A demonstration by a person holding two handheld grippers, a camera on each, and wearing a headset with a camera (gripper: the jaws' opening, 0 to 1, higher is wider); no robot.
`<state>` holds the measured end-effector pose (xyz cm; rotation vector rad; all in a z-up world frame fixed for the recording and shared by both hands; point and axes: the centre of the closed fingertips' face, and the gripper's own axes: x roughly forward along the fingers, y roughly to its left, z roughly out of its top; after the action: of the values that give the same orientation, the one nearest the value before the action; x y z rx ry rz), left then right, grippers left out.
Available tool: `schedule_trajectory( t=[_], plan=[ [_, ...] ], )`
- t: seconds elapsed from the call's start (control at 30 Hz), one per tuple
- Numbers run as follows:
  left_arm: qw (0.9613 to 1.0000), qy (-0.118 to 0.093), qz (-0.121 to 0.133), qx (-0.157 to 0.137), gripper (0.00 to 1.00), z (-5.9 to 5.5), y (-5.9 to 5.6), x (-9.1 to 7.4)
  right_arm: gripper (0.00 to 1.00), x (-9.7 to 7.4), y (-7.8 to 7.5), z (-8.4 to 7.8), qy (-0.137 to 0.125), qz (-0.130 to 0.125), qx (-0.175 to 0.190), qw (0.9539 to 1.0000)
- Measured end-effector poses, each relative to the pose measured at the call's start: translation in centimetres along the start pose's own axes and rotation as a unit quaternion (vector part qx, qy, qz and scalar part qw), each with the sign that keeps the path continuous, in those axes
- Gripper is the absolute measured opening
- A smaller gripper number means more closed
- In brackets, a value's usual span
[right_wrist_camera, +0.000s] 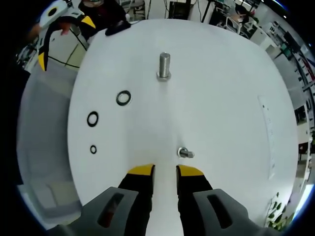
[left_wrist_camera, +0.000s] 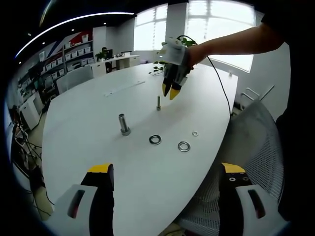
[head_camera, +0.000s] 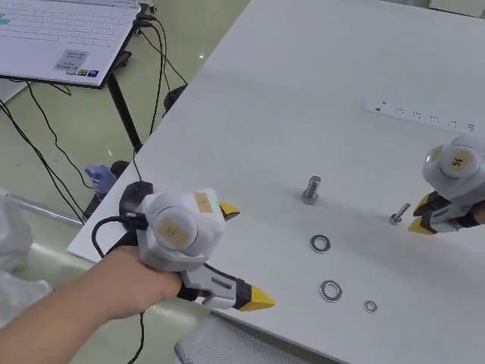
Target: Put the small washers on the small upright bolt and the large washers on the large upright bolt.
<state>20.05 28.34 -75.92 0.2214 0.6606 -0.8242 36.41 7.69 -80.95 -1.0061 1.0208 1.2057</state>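
The right claw (right_wrist_camera: pixel 165 170), narrowly parted, hovers just short of the small bolt (right_wrist_camera: pixel 186 153), seemingly upright. The left claw (left_wrist_camera: pixel 166 168) gapes wide, well back from the washers (left_wrist_camera: pixel 184 146) on the counter (left_wrist_camera: pixel 88 108).

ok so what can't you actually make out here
- Small bolt: too small in the head view to tell whether a washer already sits at its base.
- Right claw: its body runs off the head view's right edge.
- Small washer: too tiny in any view to judge its bore.
- Laptop: cut off by the head view's top edge.
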Motion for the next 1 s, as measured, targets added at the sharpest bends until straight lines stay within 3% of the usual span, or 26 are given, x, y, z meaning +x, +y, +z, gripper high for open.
schedule_trajectory(
  t=[0.57,1.0],
  plan=[
    [1.0000,-0.001,0.002,-0.002,0.89,-0.1,0.4,-0.2,0.21,-0.8,5.0,-0.5,-0.017,0.015,-0.002,0.9997],
    [1.0000,0.000,-0.002,0.005,0.94,0.2,0.8,0.0,0.27,-0.4,7.9,0.8,-0.048,0.030,0.009,0.9983]
  ],
)
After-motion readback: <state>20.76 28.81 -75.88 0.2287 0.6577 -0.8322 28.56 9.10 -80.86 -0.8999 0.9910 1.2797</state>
